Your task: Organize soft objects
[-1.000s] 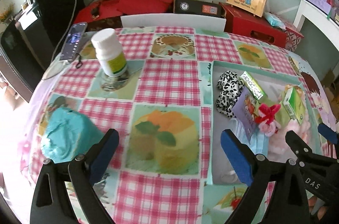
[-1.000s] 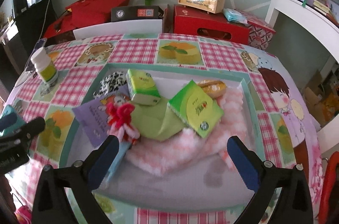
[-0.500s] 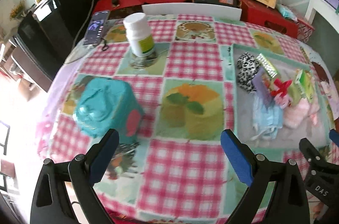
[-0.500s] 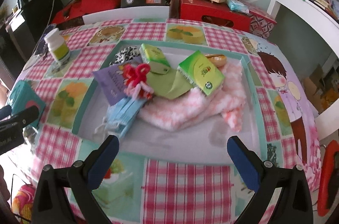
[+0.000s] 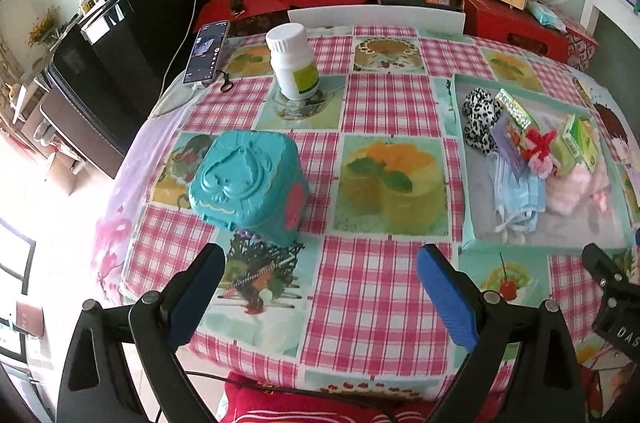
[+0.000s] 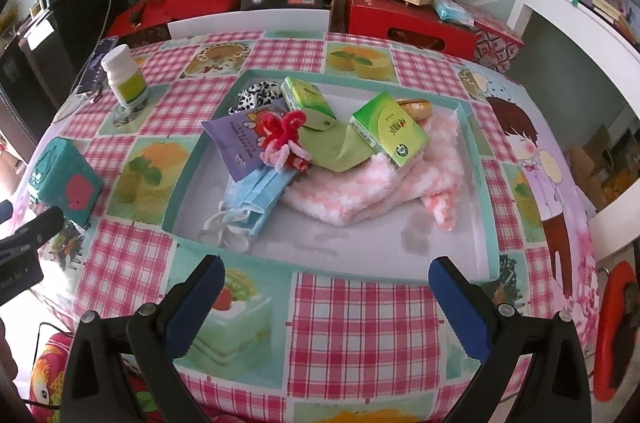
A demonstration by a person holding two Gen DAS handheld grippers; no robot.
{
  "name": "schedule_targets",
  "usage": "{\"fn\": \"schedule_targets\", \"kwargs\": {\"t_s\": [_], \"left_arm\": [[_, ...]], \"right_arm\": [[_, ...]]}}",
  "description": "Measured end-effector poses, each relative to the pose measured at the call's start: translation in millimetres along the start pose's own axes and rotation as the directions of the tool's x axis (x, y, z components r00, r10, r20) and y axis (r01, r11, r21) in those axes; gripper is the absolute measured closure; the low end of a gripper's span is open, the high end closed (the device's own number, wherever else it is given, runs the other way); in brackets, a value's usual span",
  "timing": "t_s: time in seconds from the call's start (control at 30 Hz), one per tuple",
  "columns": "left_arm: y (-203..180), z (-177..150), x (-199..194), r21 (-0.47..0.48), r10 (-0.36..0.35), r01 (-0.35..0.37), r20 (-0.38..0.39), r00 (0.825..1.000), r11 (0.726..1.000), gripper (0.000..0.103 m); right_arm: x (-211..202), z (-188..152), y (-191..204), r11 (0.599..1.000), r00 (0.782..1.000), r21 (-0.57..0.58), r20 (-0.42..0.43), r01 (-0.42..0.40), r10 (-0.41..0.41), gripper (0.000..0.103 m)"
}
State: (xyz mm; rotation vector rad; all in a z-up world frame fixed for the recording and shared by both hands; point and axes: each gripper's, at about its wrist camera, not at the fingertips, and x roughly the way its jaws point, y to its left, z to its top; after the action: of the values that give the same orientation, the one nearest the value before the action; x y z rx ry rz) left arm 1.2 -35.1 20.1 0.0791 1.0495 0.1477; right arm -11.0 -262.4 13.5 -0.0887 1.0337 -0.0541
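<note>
With both grippers, left gripper and right gripper, spread wide and empty, fluffy pink-and-white sock lies in shallow teal-rimmed tray: light, limp; pinch the bunched middle.

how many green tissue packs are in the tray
2. One tissue pack lies near the tray's far edge beside the leopard-print cloth; the other rests right of it on the pink fluffy sock. More could be buried underneath the pile.

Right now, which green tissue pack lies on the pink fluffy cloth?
The larger green tissue pack, right of the other; the smaller pack sits behind, beside the leopard-print fabric.
</note>
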Motion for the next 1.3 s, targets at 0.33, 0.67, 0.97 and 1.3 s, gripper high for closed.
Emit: {"fn": "schedule_targets", "kwargs": {"t_s": [0.33, 0.67, 0.97, 1.3], "left_arm": [[1, -11, 3, 0.006, -0.008, 0.008, -0.045, 0.999, 1.0, 0.006], [0, -11, -3, 0.012, -0.012, 0.012, -0.046, 0.999, 1.0, 0.006], [-2, -12, -5, 0.024, -0.014, 0.015, -0.05, 0.999, 1.0, 0.006], [-2, -11, -4, 0.026, -0.012, 0.013, -0.057, 0.998, 1.0, 0.006]], "right_arm": [[-3, -3, -1, 1.0, 1.0, 0.005, -0.02, 0.005, -0.005, 0.0], [-7, -4, 0, 1.0, 1.0, 0.004, -0.024, 0.001, -0.001, 0.0], [-11, -5, -1, 1.0, 1.0, 0.005, -0.025, -0.002, 0.002, 0.0], [-10, -5, 0, 1.0, 1.0, 0.004, -0.027, -0.004, 0.005, 0.0]]}}
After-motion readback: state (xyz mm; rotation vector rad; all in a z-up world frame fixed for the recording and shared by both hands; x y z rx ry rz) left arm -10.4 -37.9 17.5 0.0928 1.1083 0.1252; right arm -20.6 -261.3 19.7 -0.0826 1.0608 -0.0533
